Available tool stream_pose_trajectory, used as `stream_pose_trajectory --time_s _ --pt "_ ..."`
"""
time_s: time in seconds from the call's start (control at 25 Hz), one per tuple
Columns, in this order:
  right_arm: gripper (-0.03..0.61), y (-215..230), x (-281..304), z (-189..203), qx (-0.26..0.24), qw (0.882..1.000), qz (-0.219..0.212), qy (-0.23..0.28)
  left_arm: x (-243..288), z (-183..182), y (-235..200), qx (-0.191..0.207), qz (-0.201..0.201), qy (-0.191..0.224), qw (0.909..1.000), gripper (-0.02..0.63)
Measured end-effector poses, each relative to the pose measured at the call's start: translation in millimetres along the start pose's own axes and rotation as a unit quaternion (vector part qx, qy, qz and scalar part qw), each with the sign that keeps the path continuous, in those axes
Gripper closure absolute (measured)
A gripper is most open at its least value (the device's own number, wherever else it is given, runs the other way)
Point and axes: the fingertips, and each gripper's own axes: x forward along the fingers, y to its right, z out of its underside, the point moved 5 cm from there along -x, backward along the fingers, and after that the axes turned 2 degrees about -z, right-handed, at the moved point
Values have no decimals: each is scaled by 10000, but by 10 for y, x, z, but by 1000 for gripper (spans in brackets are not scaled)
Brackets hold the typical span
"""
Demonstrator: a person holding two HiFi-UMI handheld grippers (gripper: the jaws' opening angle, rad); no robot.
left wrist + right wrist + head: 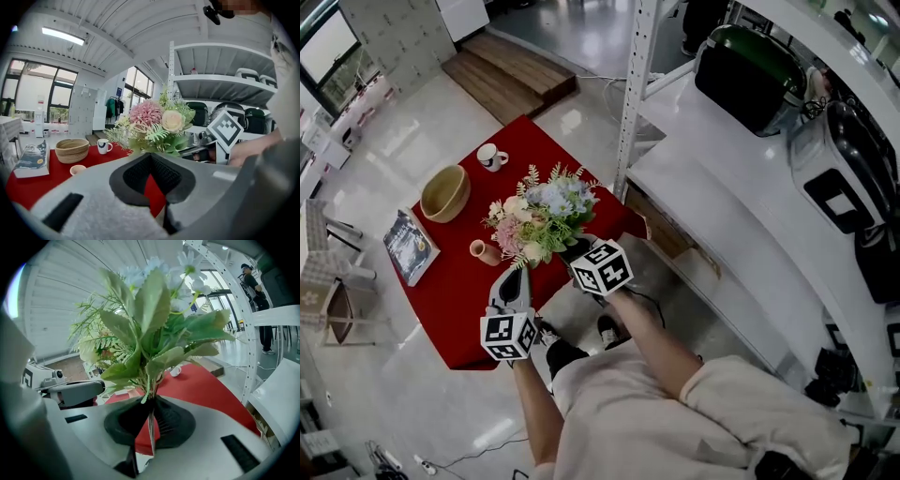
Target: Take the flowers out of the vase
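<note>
A bouquet (542, 211) of pink, cream and pale blue flowers with green leaves hangs over the red table (450, 309). My right gripper (573, 249) is shut on its stems (149, 394), which stick up from between the pads. The bouquet (157, 124) is clear of the small terracotta vase (483, 251), which stands on the table just left of it, its mouth (77, 169) empty. My left gripper (513, 274) hovers near the vase with its jaws shut and nothing in them. From the right gripper view it (70, 392) shows to the left.
On the red table stand a woven bowl (444, 192), a white mug (491, 157) and a book (410, 246). A white metal shelf unit (741, 216) with dark appliances runs along the right. A chair (333, 300) stands at the left.
</note>
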Motion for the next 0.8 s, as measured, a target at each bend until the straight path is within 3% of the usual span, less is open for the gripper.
stream_pose_trajectory --time_s 0.24,0.8 --pt "542 110 -20 105 -67 9998 -2 -176 104 275 194 -152 96 -92 9998 606" --pt "542 -88 159 10 -16 9998 -149 -116 -136 274 21 -271 -110 -59 9996 606"
